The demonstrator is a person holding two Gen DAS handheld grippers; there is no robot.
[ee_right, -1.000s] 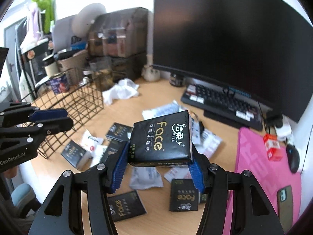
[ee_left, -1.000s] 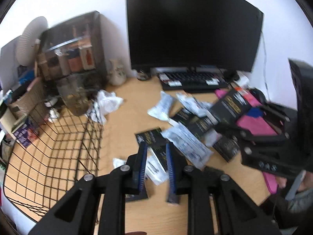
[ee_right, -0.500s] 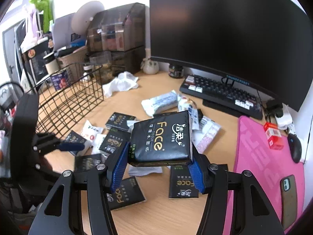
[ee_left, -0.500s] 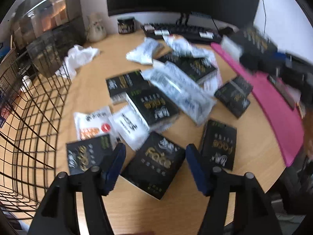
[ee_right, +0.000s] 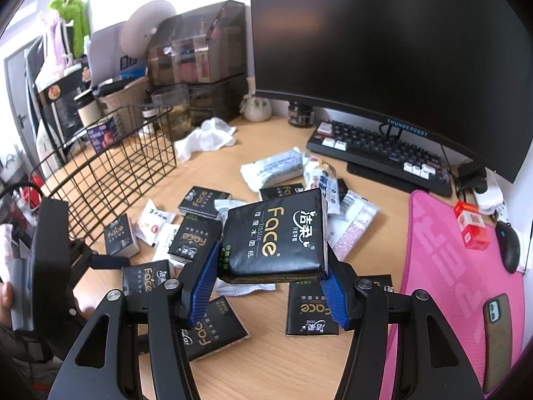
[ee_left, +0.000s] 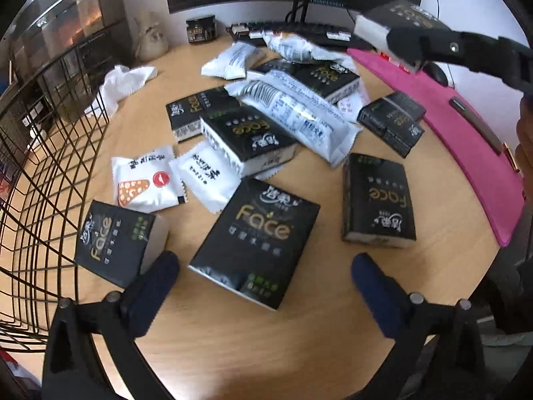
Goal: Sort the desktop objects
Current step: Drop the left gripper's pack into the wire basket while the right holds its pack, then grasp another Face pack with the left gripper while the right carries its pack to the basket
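Many black "Face" tissue packs and white snack packets (ee_left: pixel 293 123) lie scattered on the wooden desk. My left gripper (ee_left: pixel 263 266) hangs low over the desk with its jaws opening wide. One black tissue pack (ee_left: pixel 256 240) lies flat between its blue fingertips (ee_left: pixel 160 273), and the pads do not touch it. My right gripper (ee_right: pixel 269 266) is shut on another black tissue pack (ee_right: pixel 273 236), held above the pile. That held pack (ee_left: pixel 396 23) also shows at the top right of the left wrist view. A black wire basket (ee_left: pixel 40 166) stands to the left.
Behind the pile are a dark monitor (ee_right: pixel 383 50) and a keyboard (ee_right: pixel 376 153). A pink mat (ee_right: pixel 449 266) with a phone (ee_right: pixel 496 333) and a mouse (ee_right: pixel 508 246) covers the right side. A crumpled white tissue (ee_right: pixel 206 136) and storage boxes (ee_right: pixel 196 56) sit at the back left.
My left gripper has come down toward the desk and tipped downward, and its jaws have spread from nearly shut to wide. The right gripper keeps its pack and has hardly moved.
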